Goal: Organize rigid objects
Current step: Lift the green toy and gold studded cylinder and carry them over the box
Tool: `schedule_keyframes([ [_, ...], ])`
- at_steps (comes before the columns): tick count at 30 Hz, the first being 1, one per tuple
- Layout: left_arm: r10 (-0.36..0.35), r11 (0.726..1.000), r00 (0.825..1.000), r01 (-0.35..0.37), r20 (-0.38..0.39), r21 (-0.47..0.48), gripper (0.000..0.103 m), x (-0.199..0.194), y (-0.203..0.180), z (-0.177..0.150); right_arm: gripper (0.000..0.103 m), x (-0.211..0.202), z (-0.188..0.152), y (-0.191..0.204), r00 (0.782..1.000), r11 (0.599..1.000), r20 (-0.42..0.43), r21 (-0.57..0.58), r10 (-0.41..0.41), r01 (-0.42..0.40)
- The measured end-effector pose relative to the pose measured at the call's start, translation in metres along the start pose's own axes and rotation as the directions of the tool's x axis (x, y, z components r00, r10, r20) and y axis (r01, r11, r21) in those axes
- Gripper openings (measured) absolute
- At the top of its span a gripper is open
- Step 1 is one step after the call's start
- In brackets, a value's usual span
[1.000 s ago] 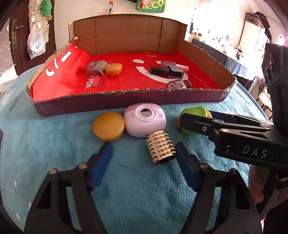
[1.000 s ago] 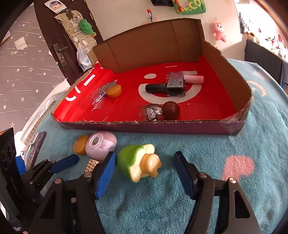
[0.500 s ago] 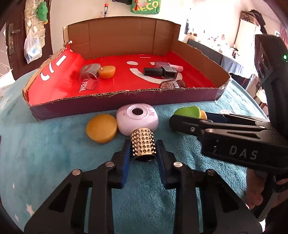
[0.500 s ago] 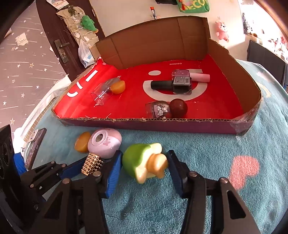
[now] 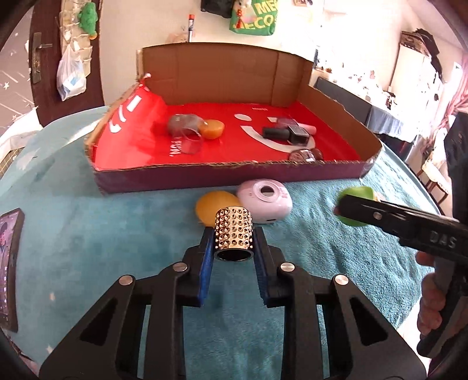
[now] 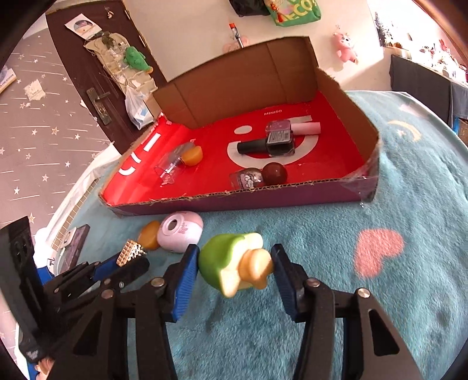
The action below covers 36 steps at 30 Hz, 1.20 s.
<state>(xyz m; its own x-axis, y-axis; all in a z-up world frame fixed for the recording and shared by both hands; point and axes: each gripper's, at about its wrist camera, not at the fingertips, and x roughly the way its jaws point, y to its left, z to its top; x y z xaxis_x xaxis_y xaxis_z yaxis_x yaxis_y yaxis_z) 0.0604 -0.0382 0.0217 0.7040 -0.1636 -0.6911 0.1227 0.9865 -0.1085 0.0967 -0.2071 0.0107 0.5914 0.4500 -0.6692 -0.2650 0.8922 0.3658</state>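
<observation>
The gold studded metal cylinder (image 5: 233, 231), likely light, stiff and slippery, sat at centre frame pinched across its sides by the left gripper (image 5: 233, 257), while the right gripper (image 6: 234, 270) pinched a green-and-cream plastic toy (image 6: 237, 267), below the red-lined cardboard tray (image 6: 336, 191).

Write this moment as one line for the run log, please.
left gripper: shut on studded gold cylinder | right gripper: shut on green toy | cardboard tray: not yet reached

White wall (image 5: 152, 26), dark door (image 6: 87, 73), starry grey wallpaper (image 6: 38, 140), sunlit room
</observation>
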Motion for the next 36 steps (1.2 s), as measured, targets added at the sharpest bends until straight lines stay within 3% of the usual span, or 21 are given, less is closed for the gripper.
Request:
schedule_keyframes([
  [12, -0.002, 1.0, 1.0, 0.003, 0.02, -0.021, 0.024, -0.01, 0.008, 0.001, 0.053, -0.029, -0.01, 0.019, 0.998, 0.999, 0.049, -0.023, 0.03, -0.029],
  [36, -0.014, 1.0, 0.999, 0.015, 0.035, -0.015, 0.024, -0.012, 0.009, 0.012, 0.053, -0.026, -0.008, 0.025, 0.999, 0.999, 0.042, -0.042, 0.034, -0.032],
])
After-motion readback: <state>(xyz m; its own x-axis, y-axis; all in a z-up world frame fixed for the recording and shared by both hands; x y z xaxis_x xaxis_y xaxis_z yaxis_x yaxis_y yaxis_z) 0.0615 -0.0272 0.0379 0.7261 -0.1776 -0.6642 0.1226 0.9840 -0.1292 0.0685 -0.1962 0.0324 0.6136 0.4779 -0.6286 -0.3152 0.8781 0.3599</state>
